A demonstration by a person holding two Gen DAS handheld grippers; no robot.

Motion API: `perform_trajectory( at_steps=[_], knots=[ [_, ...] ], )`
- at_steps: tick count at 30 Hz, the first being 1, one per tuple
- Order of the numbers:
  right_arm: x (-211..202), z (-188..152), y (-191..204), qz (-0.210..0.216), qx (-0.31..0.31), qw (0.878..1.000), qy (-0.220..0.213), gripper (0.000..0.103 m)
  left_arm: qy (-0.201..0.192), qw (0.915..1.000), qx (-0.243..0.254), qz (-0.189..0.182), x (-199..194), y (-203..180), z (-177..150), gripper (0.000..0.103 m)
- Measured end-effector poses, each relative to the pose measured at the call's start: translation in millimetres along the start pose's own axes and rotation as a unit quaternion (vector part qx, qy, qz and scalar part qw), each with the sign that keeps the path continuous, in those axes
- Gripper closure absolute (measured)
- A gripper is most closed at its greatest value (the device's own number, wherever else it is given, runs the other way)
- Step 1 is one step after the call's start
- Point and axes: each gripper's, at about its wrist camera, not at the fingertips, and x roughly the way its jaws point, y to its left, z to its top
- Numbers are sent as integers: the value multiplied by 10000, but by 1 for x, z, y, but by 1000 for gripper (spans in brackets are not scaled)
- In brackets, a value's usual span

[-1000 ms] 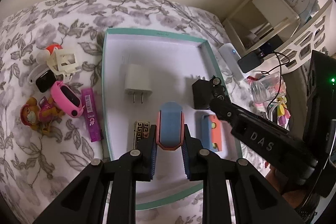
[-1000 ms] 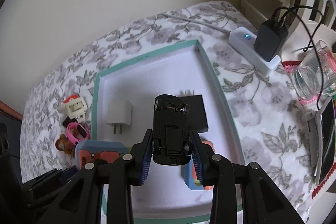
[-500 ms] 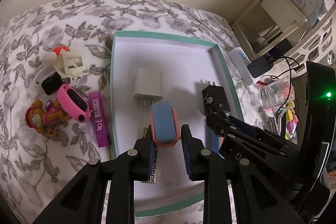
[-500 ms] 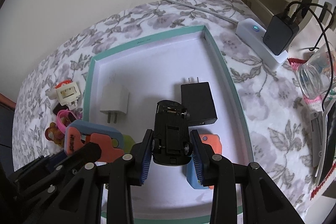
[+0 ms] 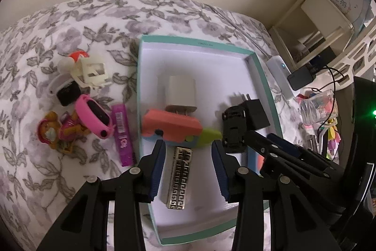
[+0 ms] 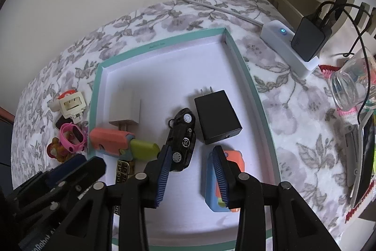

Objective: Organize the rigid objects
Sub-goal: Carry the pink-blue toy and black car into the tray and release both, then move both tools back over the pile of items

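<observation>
In left wrist view, over teal-rimmed tray [image 5: 256,67] on floral bed: left gripper [image 5: 188,166] fingers spreading, nothing pinched; coral toy knife [image 5: 171,125] lies just ahead on tray floor, leaning over white charger [image 5: 179,93] prongs. Risk: finger tip clips knife on retreat, nudges charger.

In right wrist view: right gripper [image 6: 191,171] fingers spreading too; black toy car [image 6: 182,139] on its side in tray, left pad apparently touching it. Risk: car drags or rolls against black adapter [image 6: 217,117]. Pink watch [image 6: 71,137] and figures outside tray, unsorted.
</observation>
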Motion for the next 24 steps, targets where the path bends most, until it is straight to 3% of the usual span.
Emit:
perform_trajectory(
  at_steps=[3,11,12,13,14,17,19,24],
  knots=[
    [-3,0,1,0,-12,10000,-61,43,-107,9997,-74,196,-7,6,3,61],
    [-6,0,7,-59,-135,9997,-173,29,-297,9968,-316,672,-19,30,9,59],
    [-6,0,7,-60,-140,9997,-179,27,-315,9961,-346,752,-19,34,10,52],
    [-6,0,7,-61,-144,9997,-190,26,-335,9955,-379,807,-20,36,10,37],
    [-6,0,8,-62,-147,9997,-200,23,-366,9948,-415,853,-21,39,11,32],
    [-6,0,10,-57,-162,9996,-224,16,-464,9929,-517,970,-25,48,11,29],
    [-6,1,11,-50,-177,9995,-247,12,-529,9913,-576,1054,-27,54,12,18],
    [-8,1,16,-26,-191,9993,-324,1,-643,9873,-733,1255,-32,70,12,11]
  ],
)
